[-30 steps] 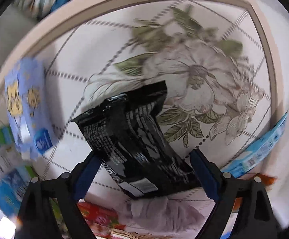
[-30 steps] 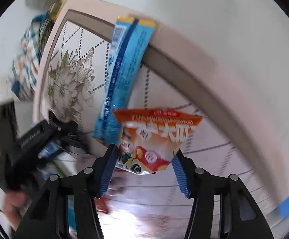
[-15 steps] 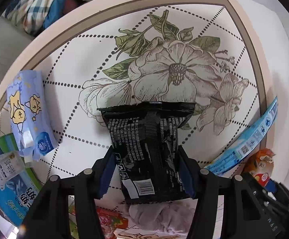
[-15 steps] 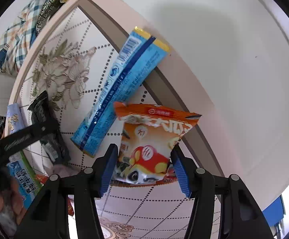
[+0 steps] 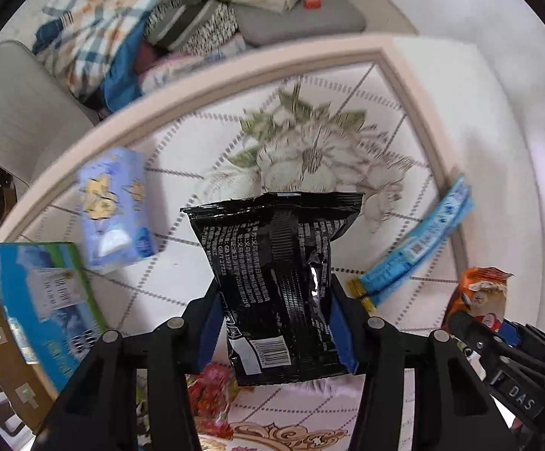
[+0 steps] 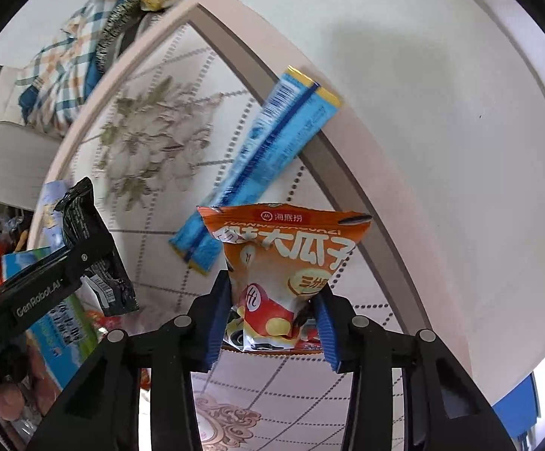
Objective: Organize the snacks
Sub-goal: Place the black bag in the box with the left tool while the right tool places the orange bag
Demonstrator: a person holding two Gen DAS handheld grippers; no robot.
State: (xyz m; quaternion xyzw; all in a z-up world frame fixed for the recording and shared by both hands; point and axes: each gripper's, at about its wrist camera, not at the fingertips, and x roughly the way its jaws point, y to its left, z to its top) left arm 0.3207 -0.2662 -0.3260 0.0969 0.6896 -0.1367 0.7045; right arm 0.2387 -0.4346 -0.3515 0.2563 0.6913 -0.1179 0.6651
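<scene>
Both packets now lifted: black packet; orange packet.

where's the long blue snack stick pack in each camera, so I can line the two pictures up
Left wrist view: the long blue stick pack lies right of centre, slanting across the table's inner border.
Right wrist view: it runs diagonally through the centre, above the orange bag.
Shared landmark: the printed flower on the tabletop.
</scene>
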